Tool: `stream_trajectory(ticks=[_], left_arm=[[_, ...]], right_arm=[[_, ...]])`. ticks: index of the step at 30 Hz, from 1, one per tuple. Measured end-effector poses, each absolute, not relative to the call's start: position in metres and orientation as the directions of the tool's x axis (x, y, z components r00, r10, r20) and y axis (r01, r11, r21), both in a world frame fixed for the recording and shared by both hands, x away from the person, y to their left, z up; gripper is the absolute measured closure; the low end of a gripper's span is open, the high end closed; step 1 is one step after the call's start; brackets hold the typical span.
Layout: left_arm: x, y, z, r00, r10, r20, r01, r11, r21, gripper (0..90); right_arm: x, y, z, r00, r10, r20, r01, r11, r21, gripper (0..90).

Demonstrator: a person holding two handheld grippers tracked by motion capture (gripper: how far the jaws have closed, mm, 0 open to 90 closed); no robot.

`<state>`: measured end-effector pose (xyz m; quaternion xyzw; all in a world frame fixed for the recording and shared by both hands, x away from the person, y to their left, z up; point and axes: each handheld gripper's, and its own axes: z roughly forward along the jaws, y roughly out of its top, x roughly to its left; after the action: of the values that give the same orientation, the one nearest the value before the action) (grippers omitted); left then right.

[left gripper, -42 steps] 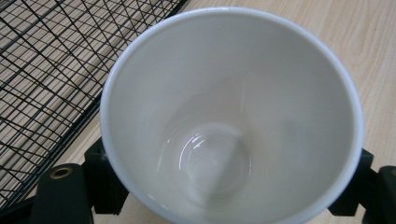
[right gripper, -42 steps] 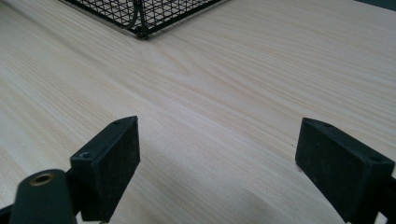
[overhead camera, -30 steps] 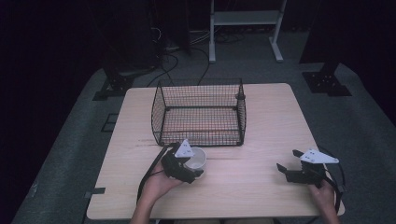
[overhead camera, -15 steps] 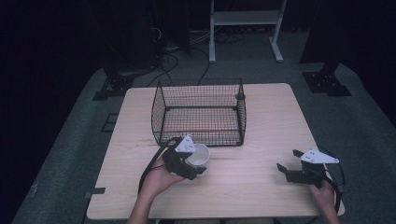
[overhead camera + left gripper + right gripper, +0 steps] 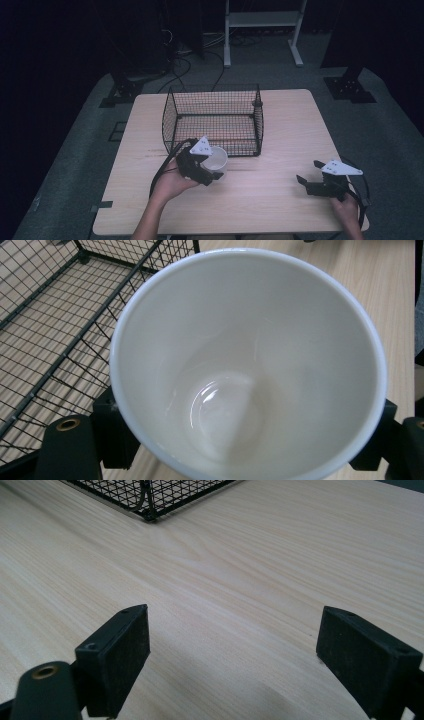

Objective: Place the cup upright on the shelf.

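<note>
Left gripper (image 5: 209, 167) fingers clamp glossy white ceramic cup (image 5: 216, 159), at 6 o'clock of black wire basket (image 5: 212, 120); right gripper (image 5: 306, 178) fingers spread wide, holding nothing.

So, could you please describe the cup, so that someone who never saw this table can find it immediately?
Start at the black wire basket on the wooden table. Just in front of its near left corner, the left gripper holds a white cup. It is the one white, round thing there, empty and glossy inside.

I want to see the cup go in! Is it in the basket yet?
Not yet. Done: the left gripper is shut on the white cup. In hand: the cup is beside the wire basket. Left: putting it inside. The right gripper rests open on the table.
</note>
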<state>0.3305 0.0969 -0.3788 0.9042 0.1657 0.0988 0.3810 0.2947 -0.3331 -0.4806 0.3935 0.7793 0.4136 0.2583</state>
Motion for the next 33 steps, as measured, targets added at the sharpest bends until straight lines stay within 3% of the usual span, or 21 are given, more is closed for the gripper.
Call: stream_trajectory(ticks=[33], left_arm=[[0.368, 0.089, -0.319, 0.945, 0.319, 0.073, 0.178, -0.688, 0.704, 20.9]], right_arm=[[0.295, -0.334, -0.480, -0.556, 0.828, -0.068, 0.403, 0.340, 0.850, 13.1]])
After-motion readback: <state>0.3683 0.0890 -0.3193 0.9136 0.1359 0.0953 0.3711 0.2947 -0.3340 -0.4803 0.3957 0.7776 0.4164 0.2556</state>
